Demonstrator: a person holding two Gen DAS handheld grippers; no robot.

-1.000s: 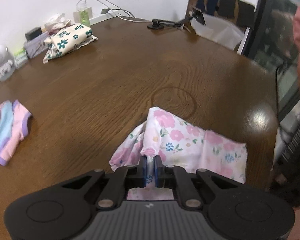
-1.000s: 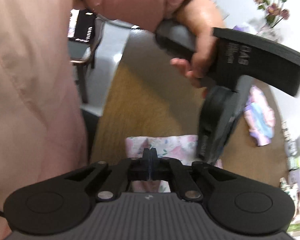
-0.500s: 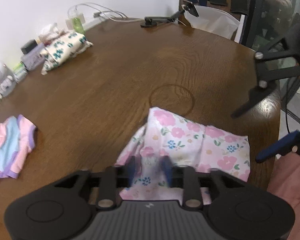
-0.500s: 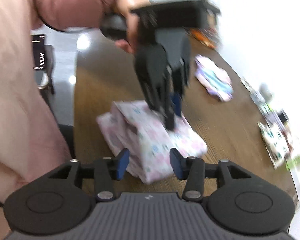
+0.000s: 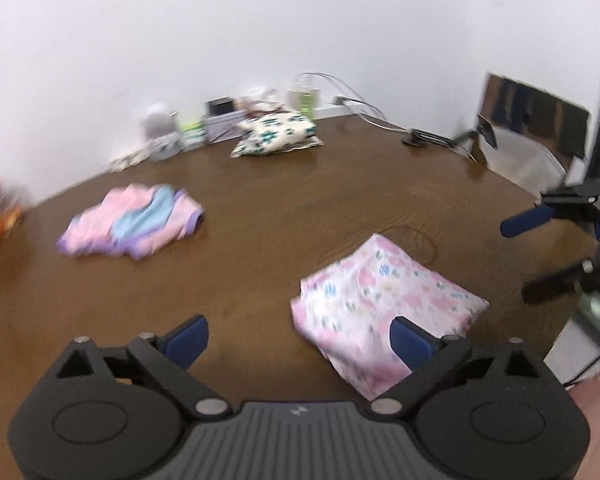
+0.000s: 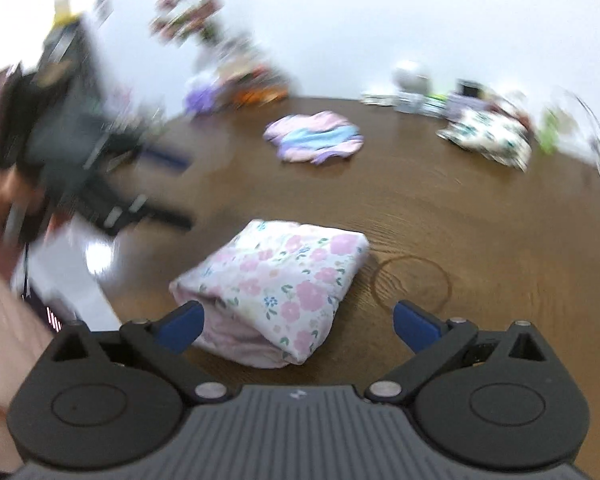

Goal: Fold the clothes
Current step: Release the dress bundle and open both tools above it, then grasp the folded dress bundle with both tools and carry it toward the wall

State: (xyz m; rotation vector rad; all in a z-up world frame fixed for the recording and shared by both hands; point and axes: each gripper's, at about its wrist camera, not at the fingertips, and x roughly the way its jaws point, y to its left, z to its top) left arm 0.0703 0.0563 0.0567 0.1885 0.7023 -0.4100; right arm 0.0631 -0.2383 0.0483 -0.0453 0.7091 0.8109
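The brown wooden table [image 5: 284, 216] is carrying everything, stretching from the near edge back to a white wall. On it, close to the near edge, the folded pink floral garment [image 6: 276, 280] is lying as a thick flat bundle, just beside a dark ring mark [image 6: 412, 282] in the wood. Further back, a pink, blue and purple garment [image 5: 132, 226] is sitting loosely bunched, and well beyond it a cream cloth with teal flowers [image 5: 278, 134] is resting near the wall among small blurred clutter.

The left tool [image 5: 300, 334] is hovering with its blue-tipped fingers spread wide and gripping nothing; the floral garment is showing between and beyond them. The right tool [image 6: 298, 326] is likewise hanging wide apart and empty, its left fingertip overlapping the bundle's near corner in the picture; whether it is touching is unclear.
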